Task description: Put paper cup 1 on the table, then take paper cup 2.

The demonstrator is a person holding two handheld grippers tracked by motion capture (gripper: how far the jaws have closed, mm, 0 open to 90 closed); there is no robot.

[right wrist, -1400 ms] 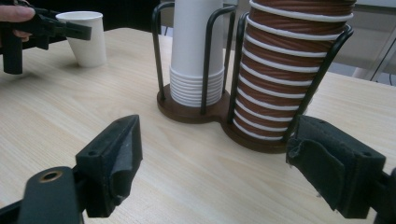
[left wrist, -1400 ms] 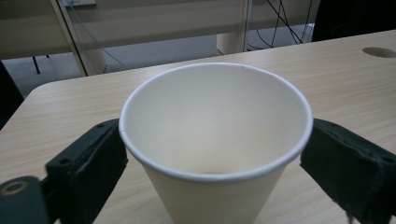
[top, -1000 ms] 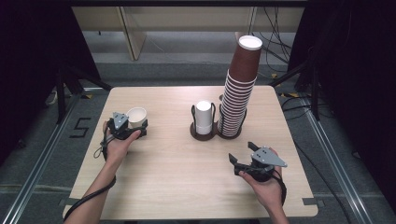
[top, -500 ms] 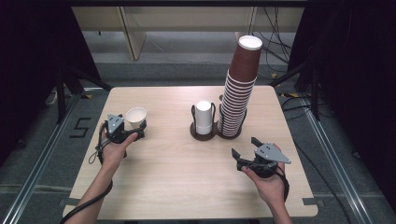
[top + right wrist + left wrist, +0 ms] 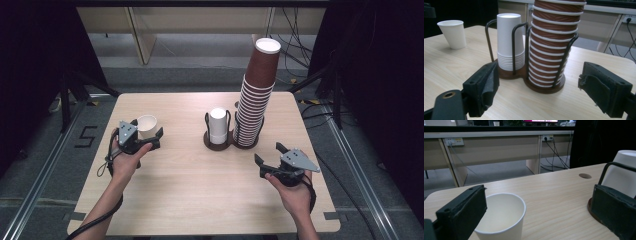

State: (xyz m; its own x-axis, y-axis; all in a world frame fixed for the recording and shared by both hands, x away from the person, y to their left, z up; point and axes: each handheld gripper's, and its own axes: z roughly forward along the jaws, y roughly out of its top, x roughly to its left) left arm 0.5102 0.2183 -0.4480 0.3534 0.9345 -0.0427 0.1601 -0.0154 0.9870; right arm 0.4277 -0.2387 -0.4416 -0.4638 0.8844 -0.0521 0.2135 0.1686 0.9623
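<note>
Paper cup (image 5: 146, 126), white and empty, stood upright on the left part of the wooden counter (image 5: 200, 190), between the spread jaws of the left claw (image 5: 148, 136), whose pads stood clear of its wall in the left gripper view (image 5: 501, 217). The right claw (image 5: 269, 156) hovered with jaws spread and nothing between them, aimed toward the wire cup holder (image 5: 524, 72) at mid-counter, which carried a short stack of white cups (image 5: 509, 40) and a tall stack of brown cups (image 5: 554, 42). Such a cup was judged light, thin-walled and easily crushed, with a smooth, somewhat slippery wall; a gentle pinch across the upper body just below the stiffer rolled rim looked the safest hold.
</note>
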